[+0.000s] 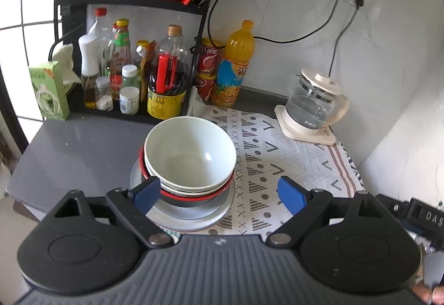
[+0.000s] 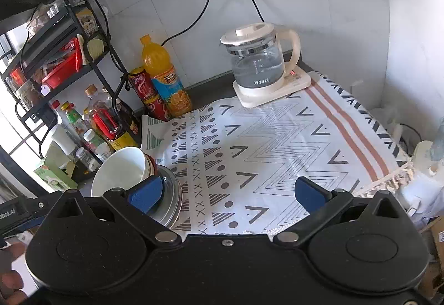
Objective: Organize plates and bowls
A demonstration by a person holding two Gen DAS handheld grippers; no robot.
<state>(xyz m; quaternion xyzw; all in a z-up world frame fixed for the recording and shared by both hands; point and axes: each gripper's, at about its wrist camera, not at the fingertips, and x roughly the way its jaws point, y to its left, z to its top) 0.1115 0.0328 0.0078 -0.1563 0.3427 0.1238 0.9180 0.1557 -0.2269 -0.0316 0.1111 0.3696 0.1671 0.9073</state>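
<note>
While both grippers hang clear, we note: left gripper (image 1: 219,192) jaws wide apart, empty; right gripper (image 2: 230,194) jaws apart, empty. Bowl stack (image 1: 190,155) on plates (image 1: 191,217) sits just ahead of left jaws. We advise withdrawing straight, avoiding rim contact.

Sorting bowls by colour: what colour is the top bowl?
White top bowl, clearest in the left wrist view.

You get bright daylight from the window (image 1: 16,27) on the left, which glares white. The wall (image 1: 291,0) looks pale and hazy. Your round pictures bend straight lines near the edges, and the corners go dark.
</note>
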